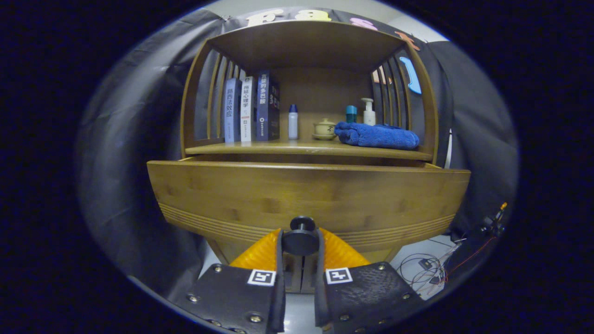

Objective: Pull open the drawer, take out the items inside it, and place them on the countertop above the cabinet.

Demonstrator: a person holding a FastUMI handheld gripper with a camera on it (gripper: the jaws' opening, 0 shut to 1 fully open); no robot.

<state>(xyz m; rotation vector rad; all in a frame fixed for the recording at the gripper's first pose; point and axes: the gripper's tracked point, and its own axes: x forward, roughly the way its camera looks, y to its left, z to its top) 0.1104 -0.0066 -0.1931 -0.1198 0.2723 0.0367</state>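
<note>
Clearly, in the gripper view, the gripper (300,243) sat at the bottom centre of the frame with its two fingers pinching the dark round knob (300,237) of the drawer (306,195), one finger pressed on each side. The drawer's wooden front spanned the middle of the picture and stood forward of the cabinet body, so it looked at least partly pulled out, though its inside was hidden behind the front panel and nothing in it could be made out. Above it ran the countertop (278,147), carrying books (250,111) at centre left, a small bottle (293,121), a lidded cup (324,129), a folded blue towel (377,135) at centre right and a pump bottle (368,111) behind it. The likely trouble from here was the smooth knob slipping from the fingers if the pull angled sideways, or the drawer jamming on its runners; the crowded countertop also left little bare room for setting things down.
</note>
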